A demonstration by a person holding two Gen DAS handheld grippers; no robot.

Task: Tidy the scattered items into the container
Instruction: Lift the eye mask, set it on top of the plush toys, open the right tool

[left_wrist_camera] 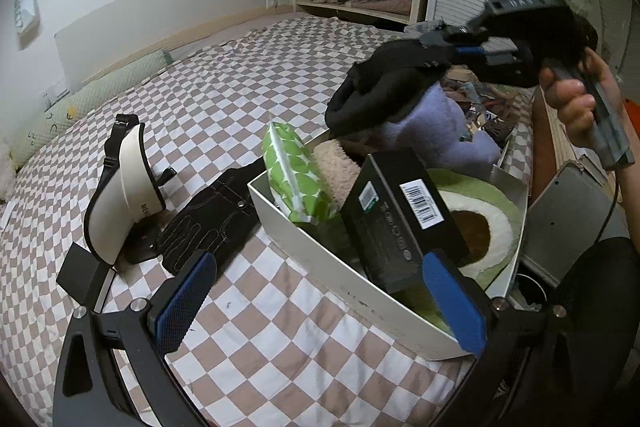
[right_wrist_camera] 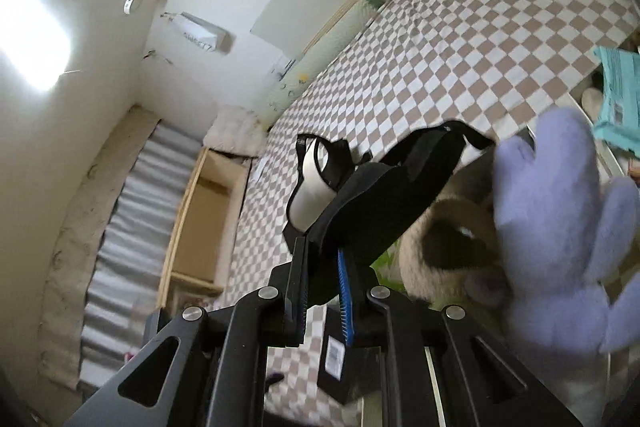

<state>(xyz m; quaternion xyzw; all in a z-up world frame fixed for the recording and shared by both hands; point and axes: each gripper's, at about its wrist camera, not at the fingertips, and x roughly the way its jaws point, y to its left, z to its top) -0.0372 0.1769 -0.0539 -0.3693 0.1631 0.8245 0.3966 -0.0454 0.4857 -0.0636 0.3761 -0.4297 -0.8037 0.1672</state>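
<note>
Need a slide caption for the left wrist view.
Right gripper carries a black fabric item over the filled white box; open left gripper waits below.

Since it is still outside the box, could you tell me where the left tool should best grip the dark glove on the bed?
Probably the cuff end of the glove, near the box: it lies flat, so come from above and pinch the edge.

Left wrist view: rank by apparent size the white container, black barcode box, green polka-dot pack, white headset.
1. white container, clearly the largest.
2. black barcode box.
3. white headset, close to the box in looks; nearness to the camera makes this pair unsure.
4. green polka-dot pack, partly sunk in the container.
</note>
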